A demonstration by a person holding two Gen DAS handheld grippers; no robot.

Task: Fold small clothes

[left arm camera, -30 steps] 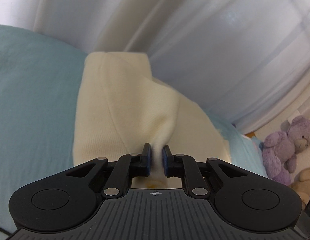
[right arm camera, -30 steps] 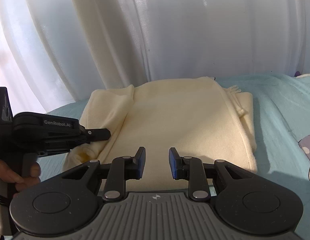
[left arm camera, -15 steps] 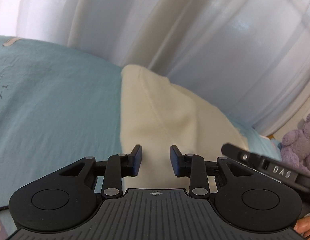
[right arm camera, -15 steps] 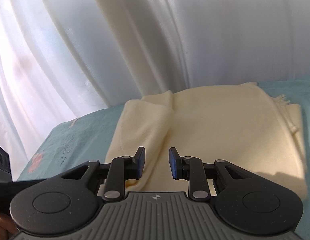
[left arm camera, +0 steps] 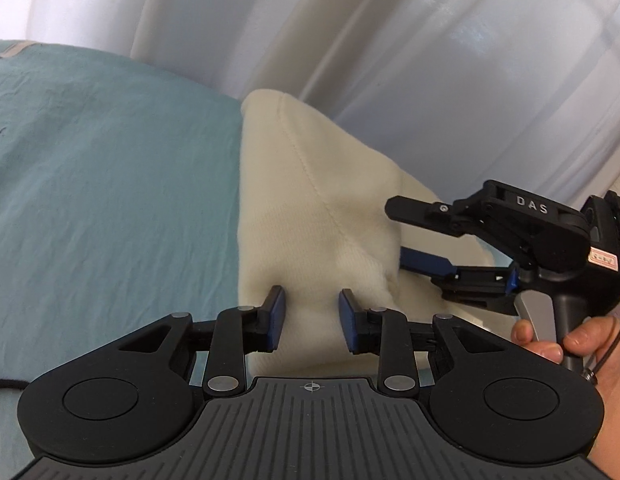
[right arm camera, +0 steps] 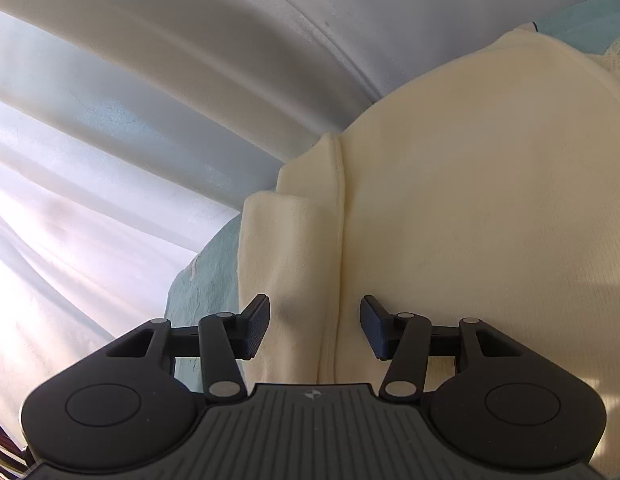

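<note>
A cream knitted garment point(left arm camera: 310, 216) lies folded on the teal bedsheet point(left arm camera: 109, 184). My left gripper point(left arm camera: 312, 318) is open and empty, its fingers just over the garment's near edge. My right gripper point(right arm camera: 314, 326) is open, its jaws standing either side of a folded flap edge of the garment point(right arm camera: 470, 220). In the left wrist view the right gripper point(left arm camera: 402, 236) comes in from the right, one finger above the cloth fold and one blue pad point(left arm camera: 424, 260) below it.
White curtains point(left arm camera: 390, 40) hang close behind the bed. The teal sheet point(right arm camera: 197, 292) stretches to the left of the garment. A hand point(left arm camera: 566, 340) holds the right gripper's handle at the right edge.
My left gripper let go of the garment, opened and drew back. My right gripper swung left, rolled, opened wider and moved onto the folded flap edge.
</note>
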